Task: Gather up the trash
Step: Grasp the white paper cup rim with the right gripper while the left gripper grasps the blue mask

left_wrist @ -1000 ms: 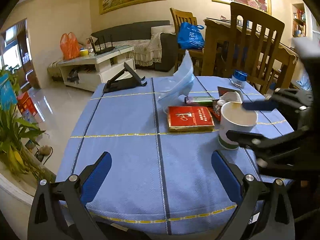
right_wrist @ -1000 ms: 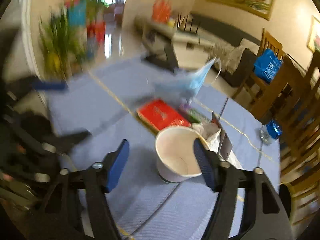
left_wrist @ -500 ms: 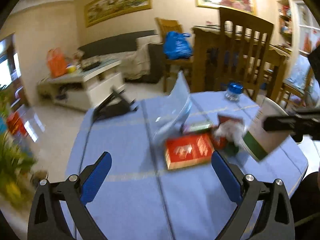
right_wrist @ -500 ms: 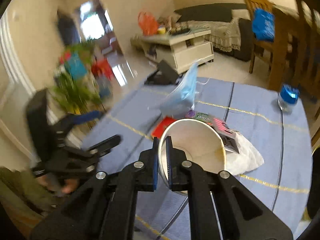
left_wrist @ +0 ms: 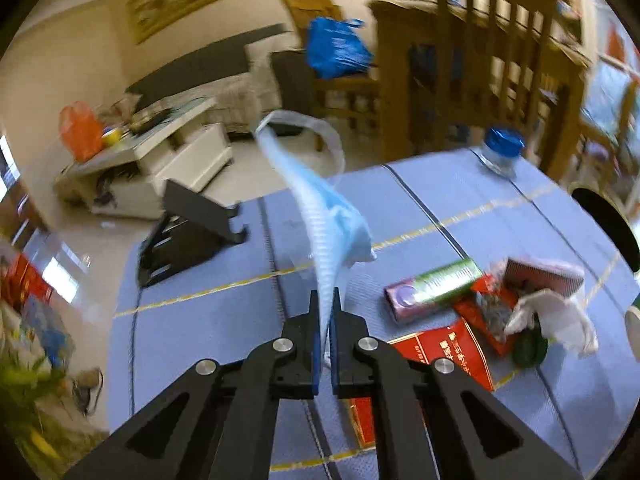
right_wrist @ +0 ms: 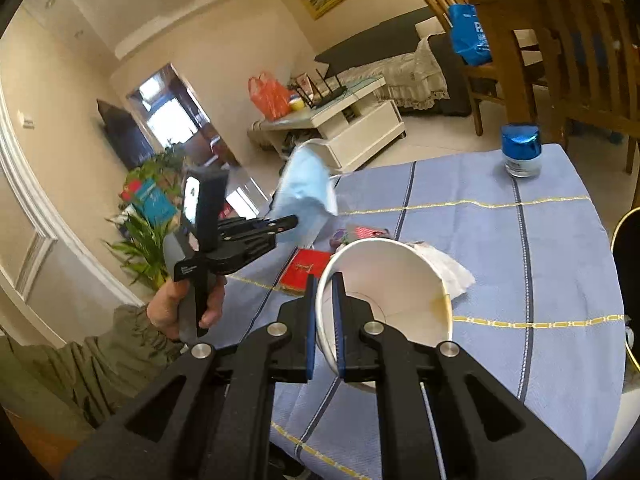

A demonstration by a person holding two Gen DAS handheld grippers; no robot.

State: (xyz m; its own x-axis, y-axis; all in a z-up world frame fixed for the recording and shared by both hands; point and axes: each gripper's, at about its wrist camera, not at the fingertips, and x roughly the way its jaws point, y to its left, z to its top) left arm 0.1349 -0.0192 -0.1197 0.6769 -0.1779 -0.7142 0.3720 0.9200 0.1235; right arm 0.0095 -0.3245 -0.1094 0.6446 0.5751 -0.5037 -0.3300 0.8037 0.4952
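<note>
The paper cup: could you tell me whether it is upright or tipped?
Tipped. The right gripper pinches the cup rim, its mouth facing the camera, showing the stained inside.

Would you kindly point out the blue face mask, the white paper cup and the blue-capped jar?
blue face mask (left_wrist: pixel 340 228), left wrist view, pleated body.
white paper cup (right_wrist: pixel 384 280), right wrist view, inner wall.
blue-capped jar (right_wrist: pixel 520 142), right wrist view, cap.

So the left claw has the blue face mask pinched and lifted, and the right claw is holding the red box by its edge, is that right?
Not quite. The left claw does pinch the lifted face mask, but the right claw grips the rim of the white paper cup, as the right wrist view shows. The red box lies on the table.
</note>
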